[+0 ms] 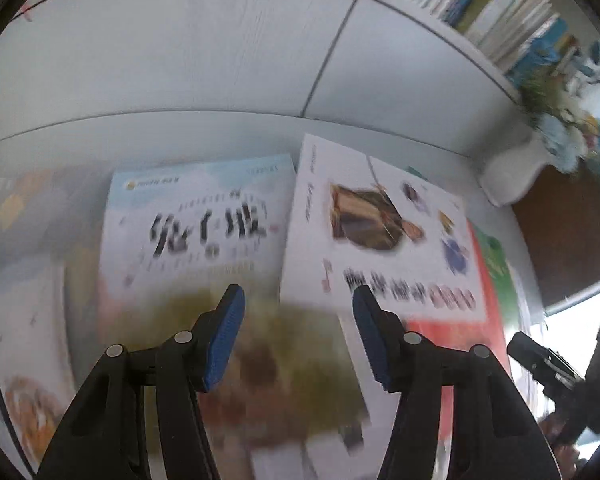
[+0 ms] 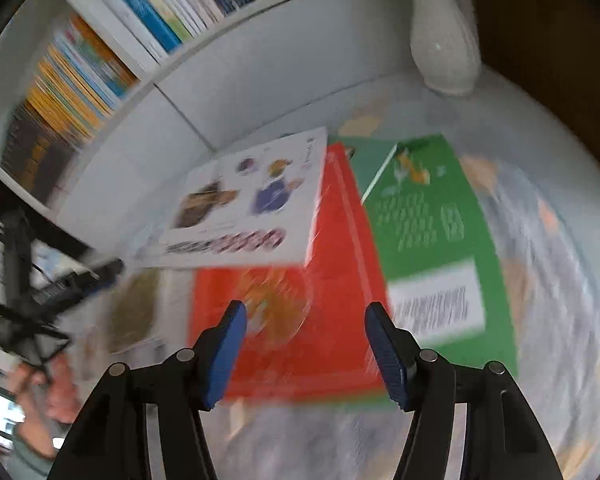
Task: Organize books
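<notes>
Several books lie flat on a table below a white shelf unit. A white picture book [image 1: 380, 232] [image 2: 252, 204] rests on a red book [image 1: 456, 344] [image 2: 296, 300]. Beside the red one lies a green book [image 2: 432, 240] [image 1: 498, 268]. A pale blue book with large black characters [image 1: 196, 224] lies left of the white one. My left gripper [image 1: 298, 336] hangs open above a blurred olive-and-brown cover [image 1: 268, 360], with nothing between its fingers. My right gripper [image 2: 306, 354] is open over the red book, also holding nothing. Both views are motion-blurred.
Upright books fill the shelf [image 1: 492, 12] [image 2: 112, 44] above the table. A white vase with flowers [image 1: 516, 168] [image 2: 444, 48] stands at the table's far right corner. The other gripper [image 1: 560, 376] [image 2: 60, 288] and a hand [image 2: 48, 396] show at each view's edge. A patterned cloth [image 2: 548, 280] covers the table.
</notes>
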`<state>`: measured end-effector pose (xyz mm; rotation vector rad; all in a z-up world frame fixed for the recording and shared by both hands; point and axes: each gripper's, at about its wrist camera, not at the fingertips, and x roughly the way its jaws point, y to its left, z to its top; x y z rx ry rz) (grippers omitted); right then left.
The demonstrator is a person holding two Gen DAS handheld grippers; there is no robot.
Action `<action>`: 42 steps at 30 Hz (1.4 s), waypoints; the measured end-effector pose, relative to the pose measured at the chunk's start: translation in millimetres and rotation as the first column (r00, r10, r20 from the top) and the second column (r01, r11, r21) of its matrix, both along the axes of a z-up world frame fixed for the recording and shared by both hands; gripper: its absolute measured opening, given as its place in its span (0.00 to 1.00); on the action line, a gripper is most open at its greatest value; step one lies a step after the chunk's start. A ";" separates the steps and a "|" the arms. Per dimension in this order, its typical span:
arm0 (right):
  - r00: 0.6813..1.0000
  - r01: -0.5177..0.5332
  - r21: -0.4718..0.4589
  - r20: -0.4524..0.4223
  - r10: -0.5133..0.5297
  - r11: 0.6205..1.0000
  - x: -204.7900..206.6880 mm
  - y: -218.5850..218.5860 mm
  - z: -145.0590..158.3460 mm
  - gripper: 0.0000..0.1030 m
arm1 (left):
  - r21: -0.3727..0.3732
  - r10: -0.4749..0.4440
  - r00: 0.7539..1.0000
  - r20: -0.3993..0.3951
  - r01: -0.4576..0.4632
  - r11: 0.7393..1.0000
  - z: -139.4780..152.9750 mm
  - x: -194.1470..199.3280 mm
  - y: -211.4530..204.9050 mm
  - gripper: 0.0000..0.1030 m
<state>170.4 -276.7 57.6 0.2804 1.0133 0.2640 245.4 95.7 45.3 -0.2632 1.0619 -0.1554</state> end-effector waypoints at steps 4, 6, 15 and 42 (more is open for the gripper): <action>0.997 -0.070 -0.073 0.027 0.072 0.995 33.3 21.1 -5.0 0.48 | -0.001 0.023 0.999 -0.033 -0.023 1.000 -17.6 29.5 -3.3 0.50; 0.998 -0.065 -0.079 0.014 0.066 0.995 47.7 24.1 -10.0 0.48 | -0.008 -0.001 0.999 -0.043 0.000 1.000 -21.1 35.6 -9.4 0.50; 0.998 -0.056 -0.073 0.008 0.057 0.996 55.2 24.2 -14.8 0.58 | -0.014 -0.228 0.973 -0.038 0.228 0.974 -9.6 -21.6 -50.0 0.53; 0.952 0.247 -0.035 -0.177 -0.249 0.968 -259.3 -95.6 -25.2 0.58 | -0.345 -0.756 0.640 -0.136 0.685 0.642 2.1 -194.1 -131.1 0.62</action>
